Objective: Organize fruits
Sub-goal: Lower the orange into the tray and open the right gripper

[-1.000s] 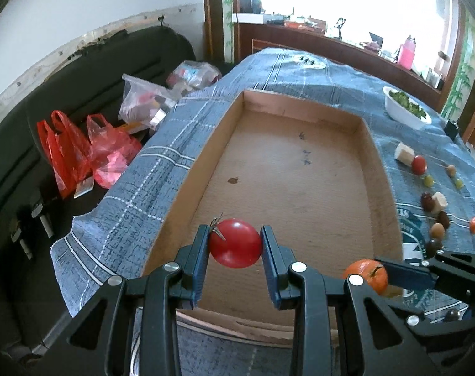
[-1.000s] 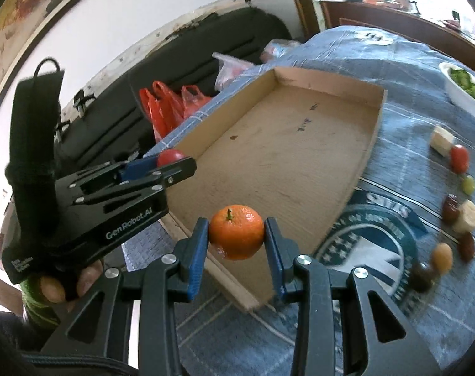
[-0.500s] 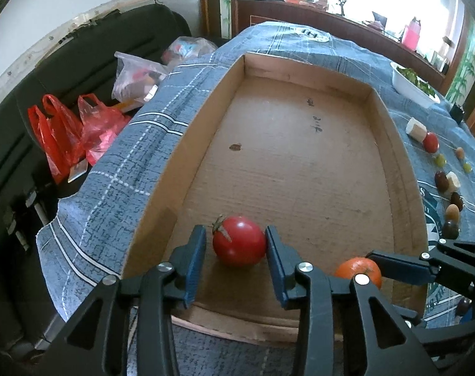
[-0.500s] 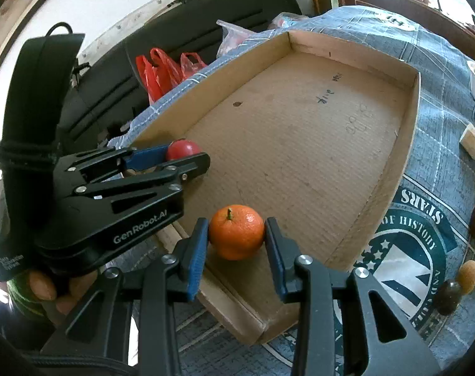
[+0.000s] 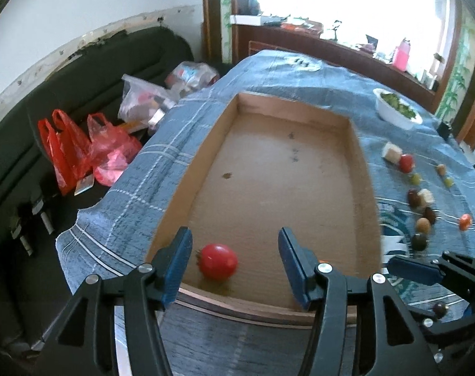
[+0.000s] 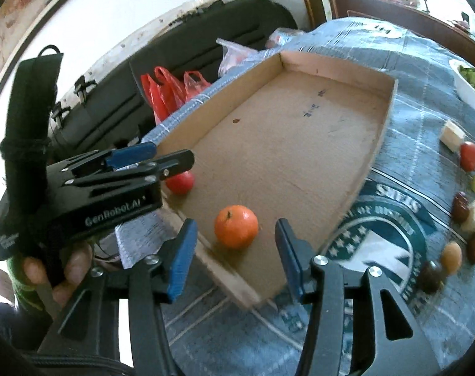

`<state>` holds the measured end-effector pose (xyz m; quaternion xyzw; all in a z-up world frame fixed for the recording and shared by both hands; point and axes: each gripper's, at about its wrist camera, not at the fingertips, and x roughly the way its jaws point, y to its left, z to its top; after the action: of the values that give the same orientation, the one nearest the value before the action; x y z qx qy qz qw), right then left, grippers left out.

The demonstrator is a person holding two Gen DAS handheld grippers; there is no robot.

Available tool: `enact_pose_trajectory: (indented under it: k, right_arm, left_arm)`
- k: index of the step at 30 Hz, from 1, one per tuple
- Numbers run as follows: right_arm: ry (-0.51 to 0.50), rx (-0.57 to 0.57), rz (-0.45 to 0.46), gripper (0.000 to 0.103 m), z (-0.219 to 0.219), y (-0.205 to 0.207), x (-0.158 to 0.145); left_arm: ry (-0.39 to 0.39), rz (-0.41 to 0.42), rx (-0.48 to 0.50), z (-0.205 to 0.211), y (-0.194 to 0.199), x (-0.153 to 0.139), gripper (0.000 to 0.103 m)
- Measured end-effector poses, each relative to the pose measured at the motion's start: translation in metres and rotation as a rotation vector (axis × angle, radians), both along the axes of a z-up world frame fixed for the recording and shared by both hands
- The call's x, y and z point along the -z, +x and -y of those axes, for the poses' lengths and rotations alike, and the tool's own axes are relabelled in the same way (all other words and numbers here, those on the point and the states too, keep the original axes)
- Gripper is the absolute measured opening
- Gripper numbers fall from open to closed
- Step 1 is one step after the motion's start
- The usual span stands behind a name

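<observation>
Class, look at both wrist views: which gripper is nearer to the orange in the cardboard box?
Right. The orange lies between the open jaws of the right gripper, untouched. The left gripper is open around the red tomato beside it.

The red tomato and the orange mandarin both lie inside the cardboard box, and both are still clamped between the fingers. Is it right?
Not quite. Both lie in the brown cardboard box, but neither is clamped. The left wrist view shows the red tomato free between the left gripper fingers; the right wrist view shows the orange mandarin free of the right gripper.
</observation>
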<state>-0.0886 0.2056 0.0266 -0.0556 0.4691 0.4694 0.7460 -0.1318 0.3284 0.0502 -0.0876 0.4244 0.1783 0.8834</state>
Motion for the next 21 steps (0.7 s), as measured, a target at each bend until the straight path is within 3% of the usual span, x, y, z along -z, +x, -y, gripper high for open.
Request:
enact_pose_trajectory:
  k: [8, 21]
  right_arm:
    - [0.046, 0.152, 0.010, 0.053, 0.087, -0.009, -0.013]
    - [0.022, 0.466, 0.037, 0.053, 0.226, -0.008, -0.012]
  left_arm:
    - [-0.008, 0.029, 0.130, 0.062, 0.003, -0.012, 0.057]
    - [-0.013, -0.009, 0.340, 0.159, 0.020, -0.004, 0.057]
